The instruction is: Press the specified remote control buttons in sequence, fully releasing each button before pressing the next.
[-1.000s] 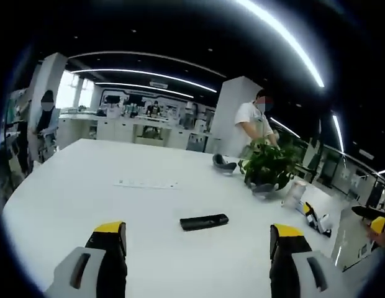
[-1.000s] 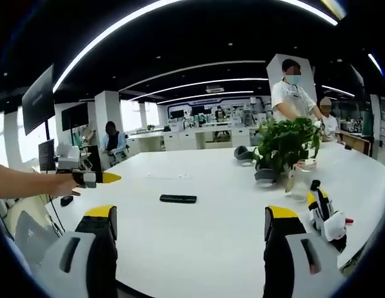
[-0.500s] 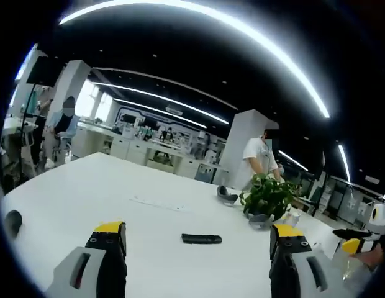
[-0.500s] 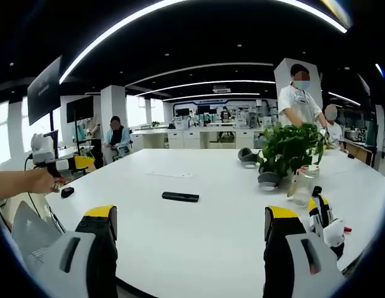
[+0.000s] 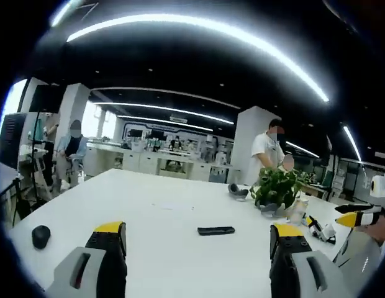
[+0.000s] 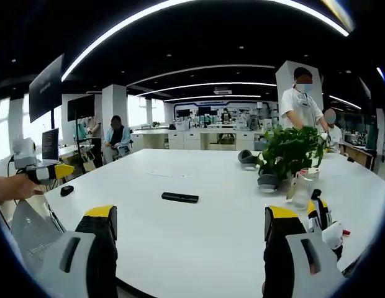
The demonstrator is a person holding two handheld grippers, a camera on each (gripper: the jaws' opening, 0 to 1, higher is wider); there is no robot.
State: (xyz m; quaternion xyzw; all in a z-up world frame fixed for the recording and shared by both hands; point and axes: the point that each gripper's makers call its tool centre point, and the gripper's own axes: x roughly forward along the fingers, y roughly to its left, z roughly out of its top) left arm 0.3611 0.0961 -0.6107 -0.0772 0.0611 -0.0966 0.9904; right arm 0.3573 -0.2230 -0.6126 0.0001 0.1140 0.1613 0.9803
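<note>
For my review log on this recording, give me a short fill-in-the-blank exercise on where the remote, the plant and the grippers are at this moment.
1. The black remote control lies flat on the white ____.
2. The jaws of the right gripper stand ____, with nothing between them.
3. Beside the glass jar stands a potted ____ with green leaves.
4. The left gripper is ____ the remote, not touching it.

Missing words: table; open; plant; short of

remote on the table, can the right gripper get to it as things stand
Probably yes. The remote lies flat on bare table ahead of the open right gripper, nothing between them; the plant stands off to one side.
</note>
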